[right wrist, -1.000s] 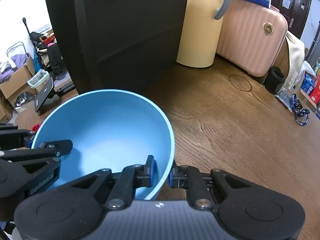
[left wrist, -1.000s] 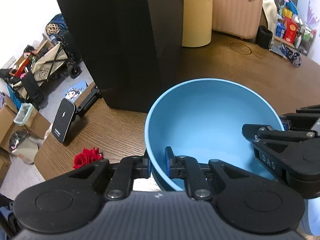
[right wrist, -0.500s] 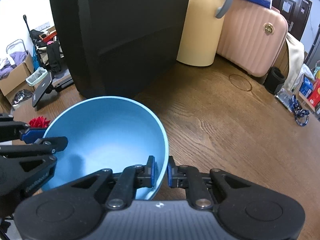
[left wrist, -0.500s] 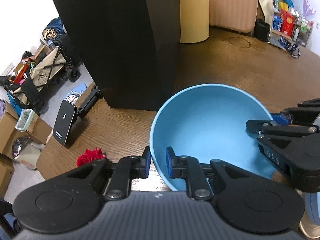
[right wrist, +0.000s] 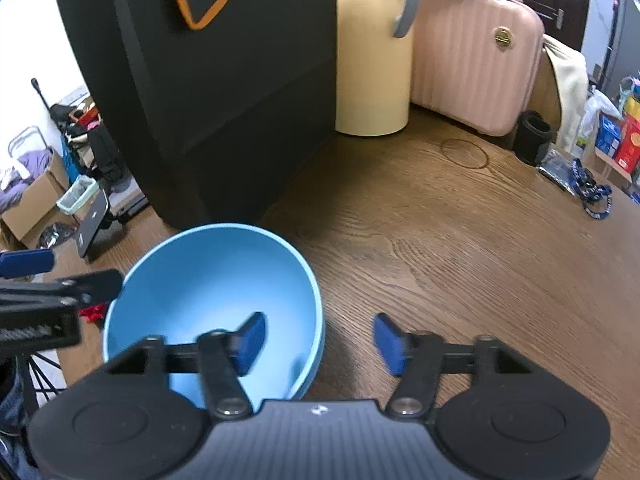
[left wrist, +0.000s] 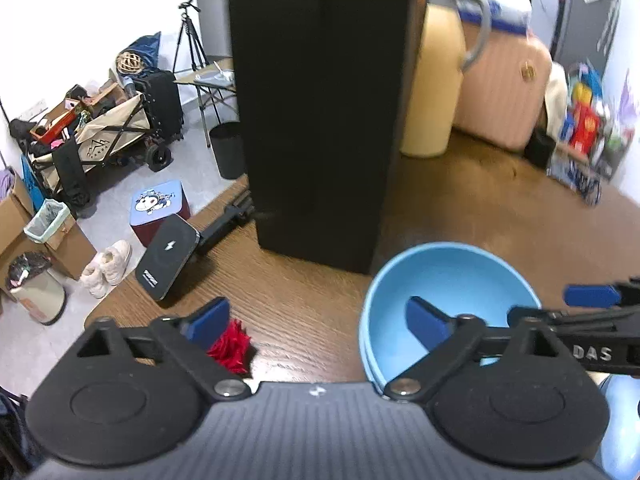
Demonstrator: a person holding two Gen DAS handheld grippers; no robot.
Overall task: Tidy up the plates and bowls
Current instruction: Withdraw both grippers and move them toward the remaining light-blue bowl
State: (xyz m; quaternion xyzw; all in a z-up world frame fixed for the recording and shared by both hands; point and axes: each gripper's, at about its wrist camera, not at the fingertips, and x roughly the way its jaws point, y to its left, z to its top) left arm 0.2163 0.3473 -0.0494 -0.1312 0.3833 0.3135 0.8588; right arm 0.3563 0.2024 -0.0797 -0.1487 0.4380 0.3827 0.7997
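A brown wood-grain tabletop (right wrist: 460, 248) fills most of both wrist views. Toward its far side stands a tall black case (right wrist: 208, 92) with an orange-outlined emblem on its face. Just to the right of it stands a pale yellow cylindrical container (right wrist: 372, 60) with a grey handle, and beside that a pink ribbed suitcase (right wrist: 472, 60) rests along the far edge.

A light blue bowl (right wrist: 212, 292) sits upright near the front left part of the tabletop, a little in front of the black case. In the left wrist view a second rim line shows along its lower left side, so it appears to be nested in another bowl of the same colour.

The left gripper (left wrist: 320, 326) has its jaws spread wide and grips nothing. One blue pad hangs over the bowl's inside, the other over a red flower (left wrist: 232, 346) lying on the wood near the left edge.

The right gripper (right wrist: 320, 340) is also spread wide and grips nothing. Its left pad hangs over the bowl's inside; its right pad is over bare wood, with the bowl's near right rim between them.

A black phone on a stand (left wrist: 168, 262) leans at the tabletop's left edge.
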